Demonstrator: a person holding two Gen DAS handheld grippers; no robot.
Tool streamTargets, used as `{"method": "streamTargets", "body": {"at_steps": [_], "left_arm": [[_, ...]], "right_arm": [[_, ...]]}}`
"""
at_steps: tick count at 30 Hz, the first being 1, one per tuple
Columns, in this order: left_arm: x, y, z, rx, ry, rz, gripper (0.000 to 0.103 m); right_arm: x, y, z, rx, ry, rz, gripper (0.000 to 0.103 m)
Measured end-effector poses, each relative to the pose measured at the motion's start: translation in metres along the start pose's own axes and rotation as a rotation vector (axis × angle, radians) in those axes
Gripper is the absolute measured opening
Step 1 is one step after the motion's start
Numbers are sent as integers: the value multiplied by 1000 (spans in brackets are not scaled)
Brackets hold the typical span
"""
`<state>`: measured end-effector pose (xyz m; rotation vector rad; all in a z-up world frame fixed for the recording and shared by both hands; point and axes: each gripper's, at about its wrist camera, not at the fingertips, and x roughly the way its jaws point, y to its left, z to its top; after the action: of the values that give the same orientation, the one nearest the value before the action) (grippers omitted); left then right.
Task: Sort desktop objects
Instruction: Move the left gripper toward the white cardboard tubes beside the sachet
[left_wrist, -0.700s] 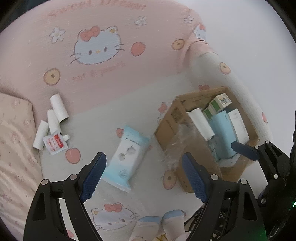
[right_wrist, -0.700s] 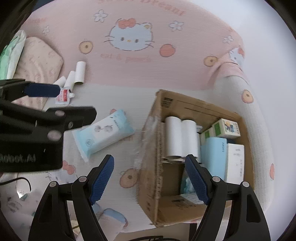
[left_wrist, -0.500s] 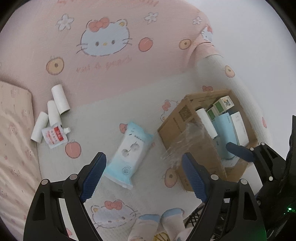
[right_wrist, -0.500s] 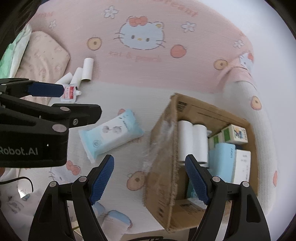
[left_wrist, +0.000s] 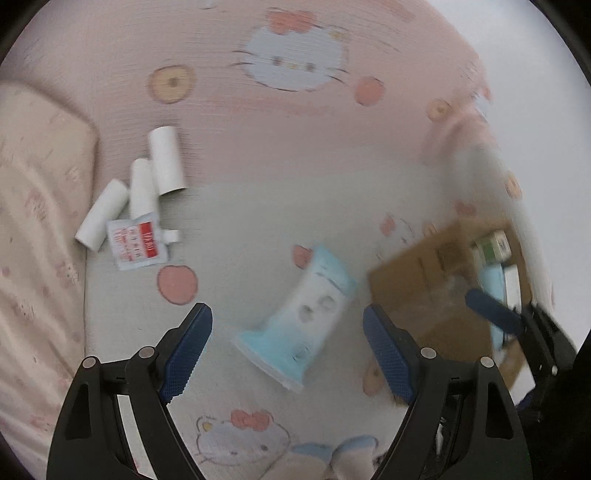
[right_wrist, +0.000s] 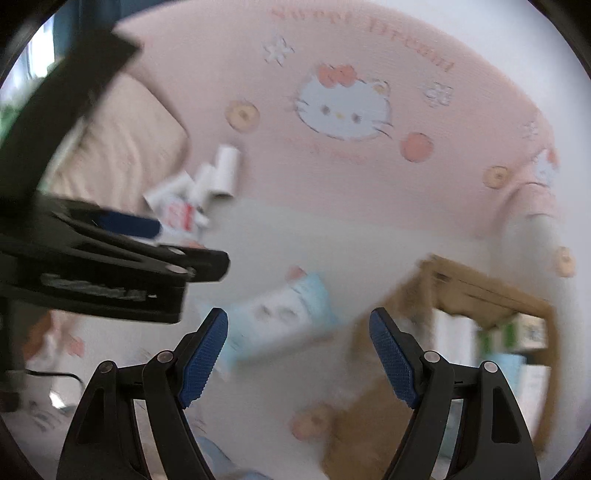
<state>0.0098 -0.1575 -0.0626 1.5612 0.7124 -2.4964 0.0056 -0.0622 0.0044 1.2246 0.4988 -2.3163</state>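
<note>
Inspection of the left wrist view found the left gripper (left_wrist: 286, 350) spread wide and empty above the pale blue wipes pack (left_wrist: 301, 317), which lay just left of the cardboard box (left_wrist: 424, 291); squaring over its narrow width should give the surest grip. Right wrist view, blurred, showed the right gripper (right_wrist: 299, 356) likewise agape, holding nothing, the soft crinkled pack (right_wrist: 279, 325) beyond it.

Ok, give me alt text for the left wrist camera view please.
The open left gripper hovers empty over a blue wipes pack lying on a pink cartoon-cat bedsheet. Three white tubes and a red-labelled pouch lie at left; a partly filled cardboard box sits at right.
</note>
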Motion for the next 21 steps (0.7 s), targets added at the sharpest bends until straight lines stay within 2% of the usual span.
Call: {"method": "streamTargets", "body": {"at_steps": [3, 8, 11, 15, 16, 18, 20, 21], "left_arm": [[11, 20, 3, -73, 12, 3, 86], [34, 43, 1, -147, -6, 17, 86], [40, 60, -4, -211, -97, 11, 86], [46, 79, -13, -234, -165, 107, 86], [48, 84, -17, -237, -173, 111, 86], [52, 96, -24, -239, -151, 141, 86], [54, 114, -34, -283, -130, 150, 86], [54, 122, -37, -304, -125, 146, 86]], "right_arm": [[11, -1, 2, 32, -21, 60, 77], [35, 5, 4, -13, -88, -29, 78], [55, 18, 5, -62, -119, -62, 77], [81, 43, 6, -150, -158, -62, 77], [85, 46, 7, -144, -169, -49, 77], [98, 50, 8, -76, -170, 44, 77], [108, 52, 9, -9, -181, 122, 77], [115, 56, 10, 2, -192, 130, 77]]}}
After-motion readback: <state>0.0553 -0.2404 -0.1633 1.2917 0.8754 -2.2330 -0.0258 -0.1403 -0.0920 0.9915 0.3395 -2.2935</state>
